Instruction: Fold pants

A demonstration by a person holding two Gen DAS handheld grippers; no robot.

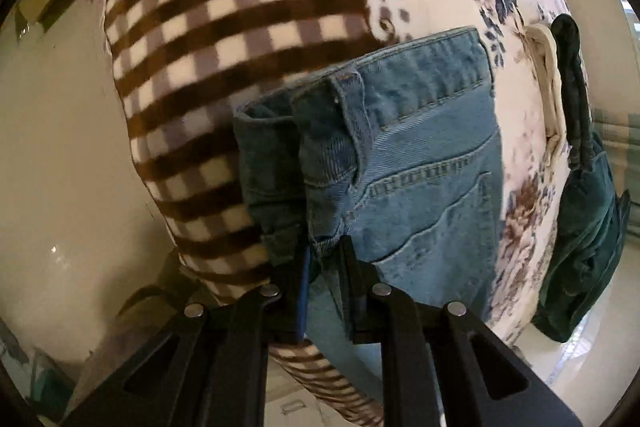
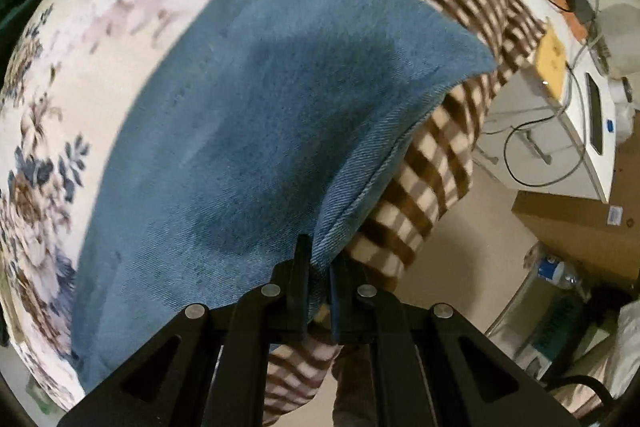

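**Both claws pinching denim at the blanket edge**

Holding the blue jeans (image 1: pixel 420 155) with both tools. They lie on a blanket (image 1: pixel 224 39), part brown-and-cream check, part floral print. My left gripper (image 1: pixel 324 259) has its fingers drawn narrow on the waistband end, just beside a belt loop (image 1: pixel 352 115); a back pocket (image 1: pixel 436 211) faces up to its right. My right gripper (image 2: pixel 320 267) is clamped narrow on a folded denim edge (image 2: pixel 352 195) that overhangs the checked border. In the left wrist view, a dark green garment (image 1: pixel 580 187) lies at the far right of the blanket. In the right wrist view, a cardboard box (image 2: pixel 576 223) and a water bottle (image 2: pixel 556 267) sit on the floor.
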